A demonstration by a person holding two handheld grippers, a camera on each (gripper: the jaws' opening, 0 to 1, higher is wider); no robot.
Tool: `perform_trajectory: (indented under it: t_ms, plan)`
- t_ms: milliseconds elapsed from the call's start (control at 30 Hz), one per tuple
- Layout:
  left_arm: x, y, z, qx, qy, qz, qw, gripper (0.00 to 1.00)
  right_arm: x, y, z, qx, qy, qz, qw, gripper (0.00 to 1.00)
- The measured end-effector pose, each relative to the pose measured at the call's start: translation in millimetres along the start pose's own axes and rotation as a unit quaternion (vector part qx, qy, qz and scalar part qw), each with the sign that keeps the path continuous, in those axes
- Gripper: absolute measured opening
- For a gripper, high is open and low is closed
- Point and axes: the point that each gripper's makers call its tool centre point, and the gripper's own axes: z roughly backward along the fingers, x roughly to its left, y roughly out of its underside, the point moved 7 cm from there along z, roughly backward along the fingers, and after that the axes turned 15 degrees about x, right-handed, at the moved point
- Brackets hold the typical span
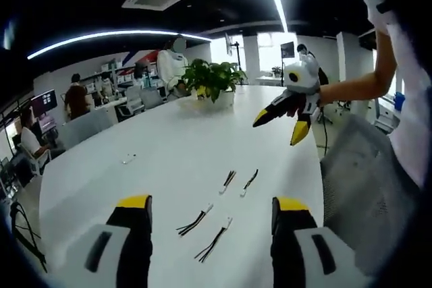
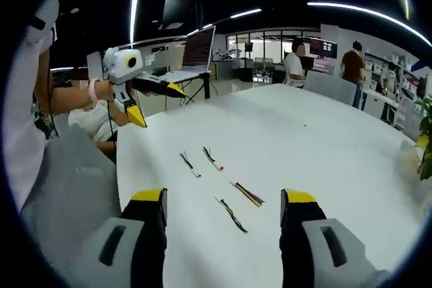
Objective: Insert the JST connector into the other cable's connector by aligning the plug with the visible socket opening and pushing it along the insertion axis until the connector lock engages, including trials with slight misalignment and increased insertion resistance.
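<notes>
Four short cable pieces lie loose on the white desk (image 1: 169, 146), spread in two pairs just ahead of both grippers, probably laid out apart so that each can be picked up cleanly. In the left gripper view, two cables sit nearer the potted plant (image 1: 214, 80), one (image 1: 227, 181) just beside the other (image 1: 249, 182), and two sit farther from it, one (image 1: 195, 221) beside the last (image 1: 214, 242). The left gripper (image 1: 212, 215) hovers above the desk with its jaws wide apart and empty; the right gripper (image 2: 224, 207) does the same, raised high on the side away from the plant. This reads as a start pose: neither plug nor socket is gripped, so alignment has not begun. Which cable carries the JST connector is too small to tell. No brand, label or writing can be read.
</notes>
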Motion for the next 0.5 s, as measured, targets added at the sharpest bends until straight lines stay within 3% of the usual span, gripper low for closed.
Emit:
perform_trajectory:
  t_ms: [133, 500]
  plan:
    - [4.9, 3.6, -3.0, 0.009, 0.001, -0.002, 1.0000, 0.69, -4.8, 8.0, -8.5, 0.025, 0.006, 0.016, 0.9996, 0.62]
    - [8.4, 7.9, -17.0, 0.020, 0.020, -0.009, 0.9996, 0.66, -13.4, 8.2, -24.0, 0.022, -0.014, 0.005, 0.9997, 0.54]
